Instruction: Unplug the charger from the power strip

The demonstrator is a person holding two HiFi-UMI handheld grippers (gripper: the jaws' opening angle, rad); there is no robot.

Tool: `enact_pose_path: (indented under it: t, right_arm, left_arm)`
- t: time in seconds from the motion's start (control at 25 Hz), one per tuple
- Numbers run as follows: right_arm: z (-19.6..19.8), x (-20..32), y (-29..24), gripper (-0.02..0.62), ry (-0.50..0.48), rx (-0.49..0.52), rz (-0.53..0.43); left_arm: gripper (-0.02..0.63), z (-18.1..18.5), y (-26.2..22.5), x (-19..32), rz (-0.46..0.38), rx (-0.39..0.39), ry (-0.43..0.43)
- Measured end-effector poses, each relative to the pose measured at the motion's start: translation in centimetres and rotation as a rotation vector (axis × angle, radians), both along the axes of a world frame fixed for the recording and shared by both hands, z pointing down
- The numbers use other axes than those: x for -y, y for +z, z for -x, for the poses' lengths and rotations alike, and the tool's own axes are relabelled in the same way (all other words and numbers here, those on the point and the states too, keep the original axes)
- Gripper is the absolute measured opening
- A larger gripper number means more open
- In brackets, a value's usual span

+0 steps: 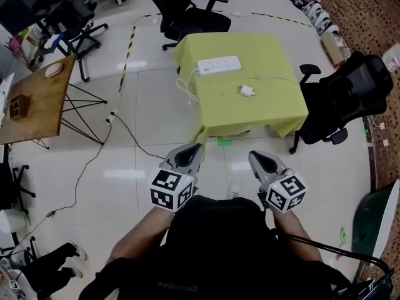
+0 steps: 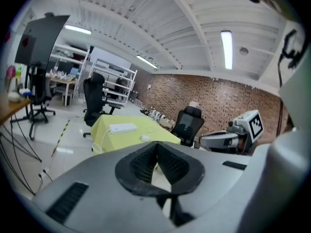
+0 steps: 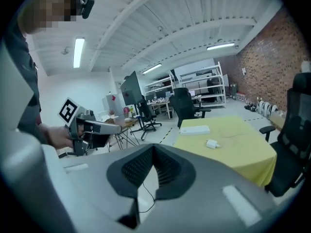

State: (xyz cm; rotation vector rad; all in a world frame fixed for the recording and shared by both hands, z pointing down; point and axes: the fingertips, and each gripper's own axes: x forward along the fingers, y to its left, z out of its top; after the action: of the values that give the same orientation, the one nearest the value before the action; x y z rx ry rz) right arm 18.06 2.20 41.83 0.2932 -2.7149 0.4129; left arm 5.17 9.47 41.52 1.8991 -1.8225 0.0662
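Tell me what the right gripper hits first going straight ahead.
From the right gripper, probably the floor just short of the yellow tablecloth, or its near corner; depth is unclear.

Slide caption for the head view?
Shut, empty left gripper and right gripper short of table with power strip and unplugged charger.

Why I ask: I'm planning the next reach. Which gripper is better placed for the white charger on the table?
Right, narrowly. The charger lies on the table, nearly straight ahead of the right gripper; the left gripper is further to the side. Both are shut, empty, short of the table.
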Motion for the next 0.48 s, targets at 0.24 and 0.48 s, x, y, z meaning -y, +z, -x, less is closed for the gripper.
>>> enact_pose_path:
  t: [0.24, 0.48]
  right_arm:
    - [-0.1, 0.5, -1.1, 0.002, -0.084, 0.009, -0.015]
    - [-1.8, 2.3, -1.0, 0.0, -0.099, 0.019, 0.009]
  left_arm:
    - [0.006, -1.8, 0.0, 1.6, -0.005, -0.046, -0.041]
    - [0.006, -4.3, -0.4, 4.3, -0.013, -0.064, -0.046]
